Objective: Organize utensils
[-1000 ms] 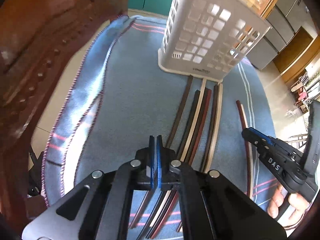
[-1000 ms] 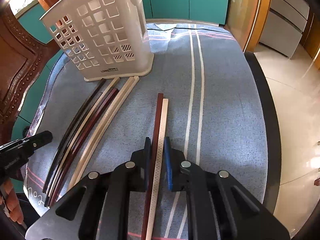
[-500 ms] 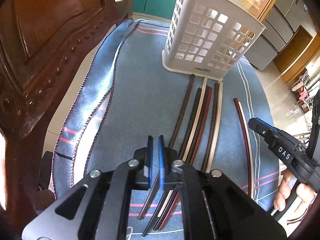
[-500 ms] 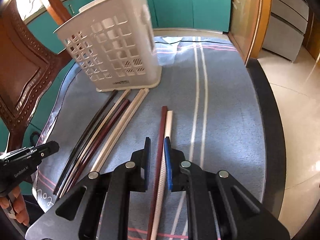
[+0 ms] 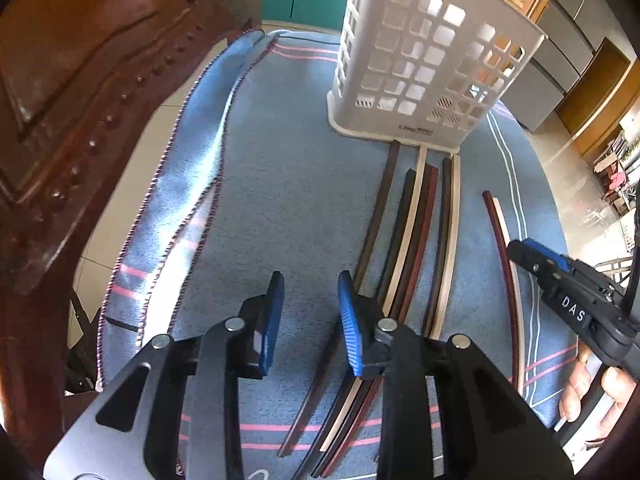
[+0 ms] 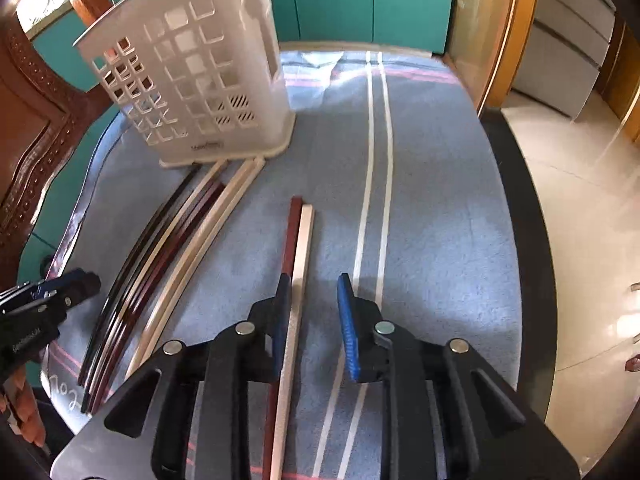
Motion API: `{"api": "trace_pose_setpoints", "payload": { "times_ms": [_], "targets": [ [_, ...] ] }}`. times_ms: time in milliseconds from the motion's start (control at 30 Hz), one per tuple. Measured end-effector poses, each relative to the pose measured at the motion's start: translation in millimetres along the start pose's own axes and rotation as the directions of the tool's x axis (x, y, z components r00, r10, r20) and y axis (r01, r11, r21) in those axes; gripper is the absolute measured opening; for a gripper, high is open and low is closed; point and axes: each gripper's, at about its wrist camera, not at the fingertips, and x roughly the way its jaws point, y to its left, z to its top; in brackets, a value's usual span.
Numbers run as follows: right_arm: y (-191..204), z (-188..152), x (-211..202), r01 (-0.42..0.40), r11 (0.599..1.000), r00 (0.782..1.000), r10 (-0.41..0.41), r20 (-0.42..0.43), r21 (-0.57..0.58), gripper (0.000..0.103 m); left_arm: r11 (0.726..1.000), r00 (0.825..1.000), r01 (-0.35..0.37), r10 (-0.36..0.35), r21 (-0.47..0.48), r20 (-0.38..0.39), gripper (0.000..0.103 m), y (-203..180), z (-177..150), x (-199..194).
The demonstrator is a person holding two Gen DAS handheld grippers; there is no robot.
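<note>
My right gripper (image 6: 310,320) has its jaws spreading, and the pale chopstick (image 6: 298,280) with its dark red mate (image 6: 291,236) lies between them, hugging my left-hand pad, its long axis running straight ahead toward the white basket (image 6: 192,80). My left gripper (image 5: 308,320) is also spreading, with nothing between its jaws; the bundle of chopsticks (image 5: 412,232) on the bench lies just to their right, parallel.

One white basket (image 5: 424,68); eight chopsticks (image 5: 416,220); one blue cloth (image 5: 288,200); one wooden chair (image 5: 80,92)
</note>
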Motion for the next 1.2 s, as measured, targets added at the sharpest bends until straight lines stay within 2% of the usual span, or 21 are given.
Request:
{"api": "trace_pose_setpoints", "payload": {
  "times_ms": [133,200,267,333,467,700,1000,1033,1067,1133,1200],
  "targets": [
    [-10,2,1,-0.027,0.999,0.999,0.028,-0.020,0.032,0.024,1.000,1.000,-0.005,0.005,0.009,0.002,0.037,-2,-1,0],
    [-4,0,1,-0.020,1.000,1.000,0.020,-0.023,-0.001,0.024,1.000,1.000,-0.008,0.008,0.013,0.004,0.037,-4,-1,1],
    [8,-4,3,0.046,0.997,0.999,-0.047,-0.014,-0.063,0.024,1.000,1.000,-0.014,0.014,0.023,0.011,0.037,-6,-1,2],
    [12,-4,3,0.068,0.995,0.998,-0.069,-0.011,-0.074,0.024,0.999,1.000,-0.026,0.026,0.033,0.017,0.037,-8,0,4],
    [9,-3,4,0.063,0.996,0.998,-0.064,-0.017,-0.059,0.024,0.999,1.000,0.000,-0.001,0.036,0.017,0.037,-12,3,8],
    [10,-2,5,0.069,0.996,0.998,-0.070,-0.010,-0.065,0.024,0.995,0.999,-0.009,0.004,0.102,0.054,0.037,-27,3,5],
    [15,-1,7,0.085,0.994,0.996,-0.085,0.000,-0.066,0.025,0.983,0.996,-0.080,0.073,0.168,0.047,0.037,-48,12,25],
    [16,-3,6,0.085,0.994,0.996,-0.085,0.002,-0.067,0.025,0.983,0.996,-0.085,0.078,0.166,0.047,0.036,-49,13,26],
    [16,-3,7,0.083,0.994,0.997,-0.083,0.003,-0.067,0.025,0.984,0.996,-0.084,0.078,0.159,0.044,0.025,-49,14,26],
    [14,-4,6,0.078,0.995,0.997,-0.077,0.005,-0.068,0.025,0.984,0.996,-0.088,0.084,0.157,0.037,0.011,-49,13,25],
    [13,-5,5,0.073,0.995,0.997,-0.073,0.006,-0.067,0.025,0.985,0.996,-0.092,0.088,0.144,0.032,0.010,-45,13,24]
  ]
}}
